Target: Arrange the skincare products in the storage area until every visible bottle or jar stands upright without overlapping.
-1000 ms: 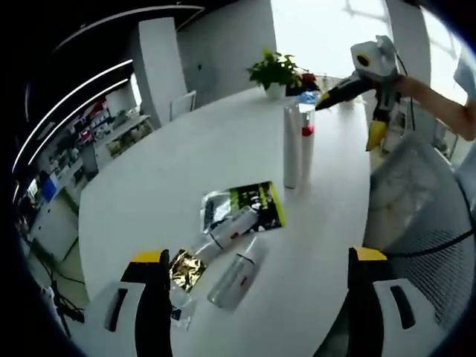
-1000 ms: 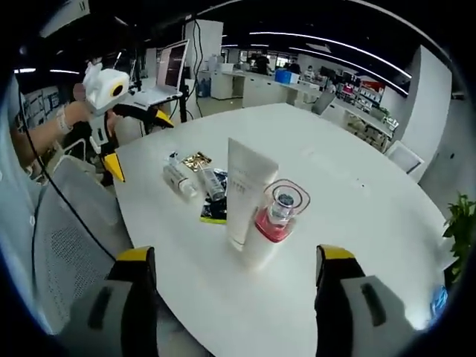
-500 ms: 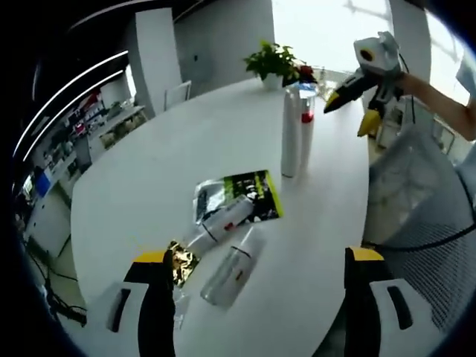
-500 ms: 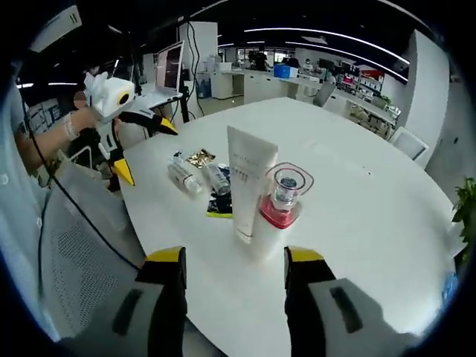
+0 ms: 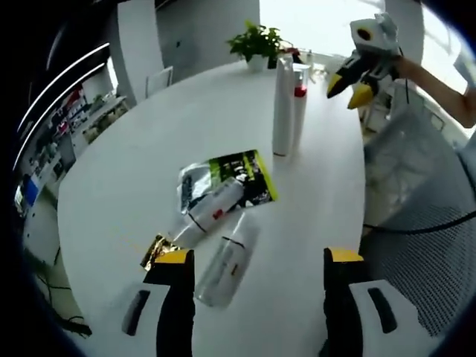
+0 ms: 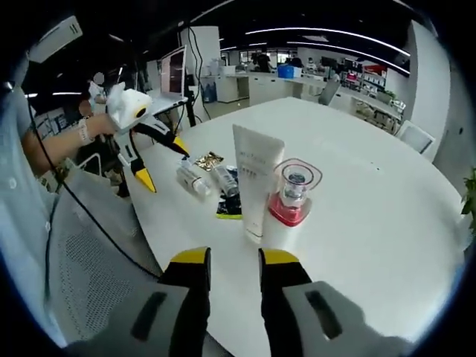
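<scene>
Two bottles lying flat, long axes toward upright tube, white table, office, left fingers spread, right fingers nearly closed, empty.

From my station the table reads as a smooth white top with a soft sheen — window light smears across it. The white tube standing on it looks like matt plastic, and the bottle beside it has a clear glossy cap over a red collar. The two small bottles lying flat look like clear, shiny plastic, resting by a glossy printed sachet and a crinkled gold foil packet. My left gripper has matt black fingers with yellow tips — hard plastic, I'd say. The chair has a grey mesh fabric back.
</scene>
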